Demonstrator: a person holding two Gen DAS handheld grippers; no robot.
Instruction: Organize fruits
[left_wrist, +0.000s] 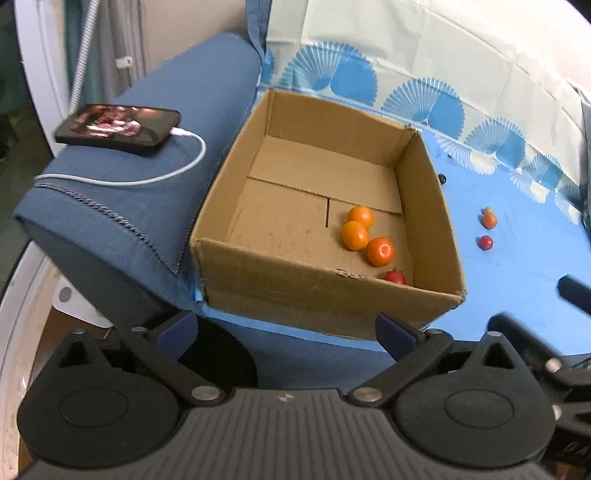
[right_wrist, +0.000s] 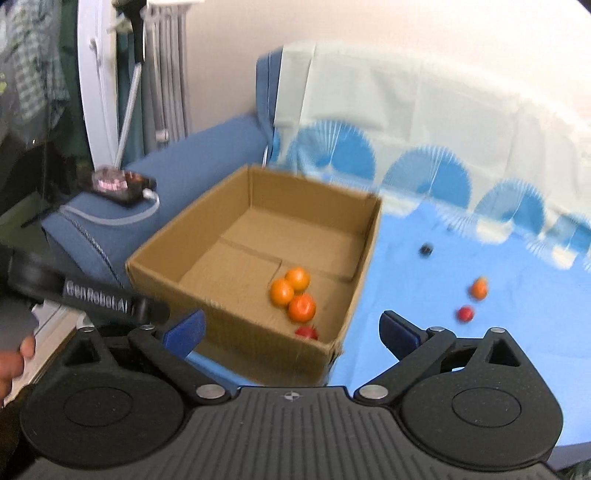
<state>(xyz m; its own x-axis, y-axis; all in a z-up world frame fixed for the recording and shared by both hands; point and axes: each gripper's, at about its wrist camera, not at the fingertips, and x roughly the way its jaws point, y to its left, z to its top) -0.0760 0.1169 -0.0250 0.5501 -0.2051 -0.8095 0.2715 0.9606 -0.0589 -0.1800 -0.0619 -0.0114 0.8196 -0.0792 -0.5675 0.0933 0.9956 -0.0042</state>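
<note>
A blue cloth lies under the open cardboard box. Inside, near its right wall, sit three smooth round oranges and a small red fruit. Outside that wall lie a small orange fruit and a red one. The left gripper and right gripper both gape wide, holding nothing.

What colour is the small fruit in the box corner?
Red; the small fruit shows best in the left wrist view.

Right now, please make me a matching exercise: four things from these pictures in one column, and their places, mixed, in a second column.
Things:
1. three orange fruits
2. phone
3. small red fruit
4. cardboard box

Places:
A. on the blue sofa arm
B. on the blue cloth, outside the box
C. on the box floor
D. beside the sofa arm, on the blue cloth

Pairs: 1-C, 2-A, 3-B, 4-D
</note>
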